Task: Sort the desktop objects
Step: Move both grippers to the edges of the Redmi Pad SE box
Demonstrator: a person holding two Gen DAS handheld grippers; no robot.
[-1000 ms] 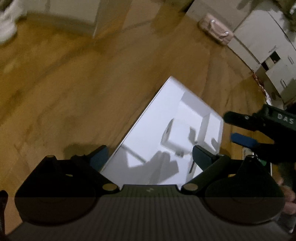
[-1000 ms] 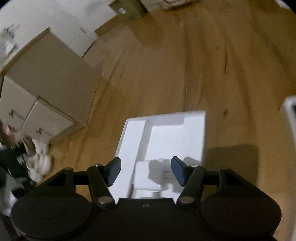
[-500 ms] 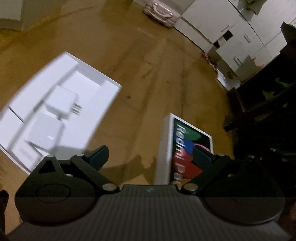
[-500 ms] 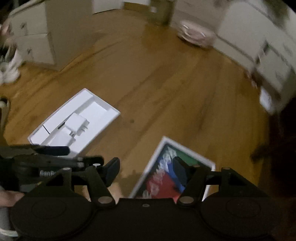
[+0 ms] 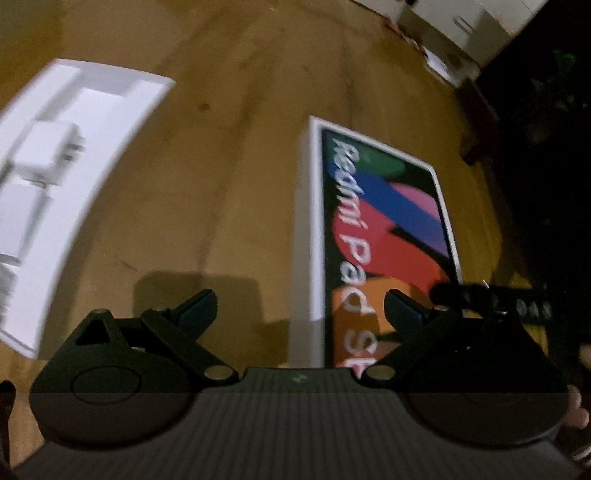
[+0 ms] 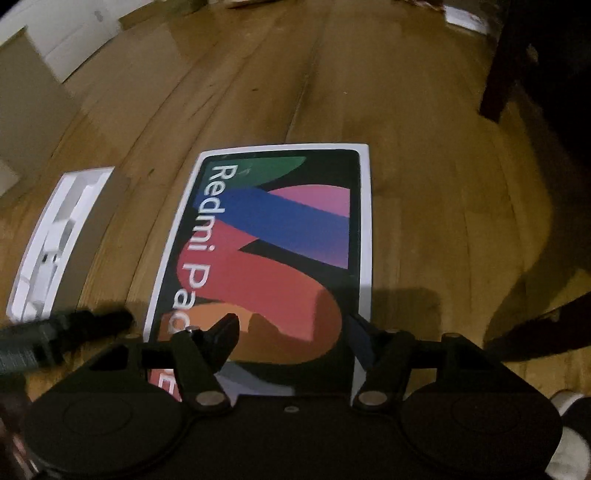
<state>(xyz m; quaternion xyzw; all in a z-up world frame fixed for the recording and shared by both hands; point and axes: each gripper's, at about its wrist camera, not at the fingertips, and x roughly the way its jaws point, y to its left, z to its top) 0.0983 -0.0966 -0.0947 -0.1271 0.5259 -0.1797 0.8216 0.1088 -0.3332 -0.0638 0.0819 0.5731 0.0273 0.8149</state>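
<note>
**Hovering Over the Tablet Box Lid, Both Grippers Spread**

Spanning the near end of the Redmi Pad box lid, the right gripper had its jaws wide apart and held nothing. Its left finger sat over the printed face, and its right finger lay at the lid's white right border.

The left gripper was likewise spread wide and empty, positioned over the lid's left edge, with bare wooden floor between its fingers on the left side. The right gripper's tip appeared just beyond the left gripper's right finger.

The lid lay flat on the floor, printed side up. To its left, well apart, the white tray lay on the floor, and a white charger lay in one of the tray's recesses. Further detail there was blurred. White cabinets stood at the far edge.
</note>
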